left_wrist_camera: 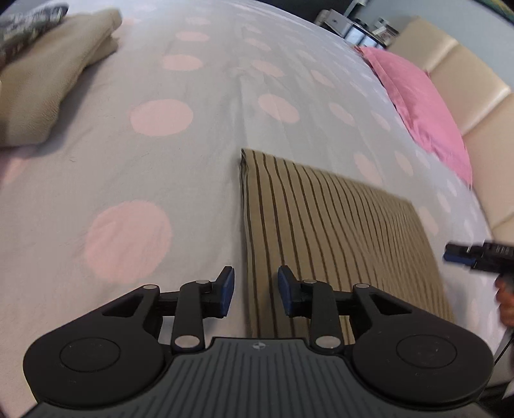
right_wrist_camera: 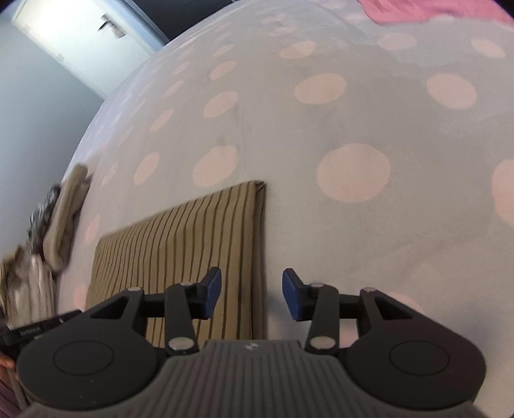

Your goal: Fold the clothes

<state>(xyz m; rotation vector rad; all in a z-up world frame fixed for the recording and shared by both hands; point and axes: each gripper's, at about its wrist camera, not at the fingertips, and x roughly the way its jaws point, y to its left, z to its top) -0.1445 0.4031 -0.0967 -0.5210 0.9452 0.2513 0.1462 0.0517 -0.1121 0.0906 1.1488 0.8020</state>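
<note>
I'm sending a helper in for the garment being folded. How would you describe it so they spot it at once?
Look on the bed's polka-dot sheet, between the pink pillow and the plain beige pile. The striped garment lies flat, folded into a neat rectangle. Its thin dark stripes on tan set it apart.

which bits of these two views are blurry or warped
Left wrist view: fisheye bows the dotted bedsheet; the right tongs at the frame's edge and the patterned cloth top left are smeared. Right wrist view: the clothes pile at left is blurred, the door glares white; the striped garment stays fairly sharp.
</note>
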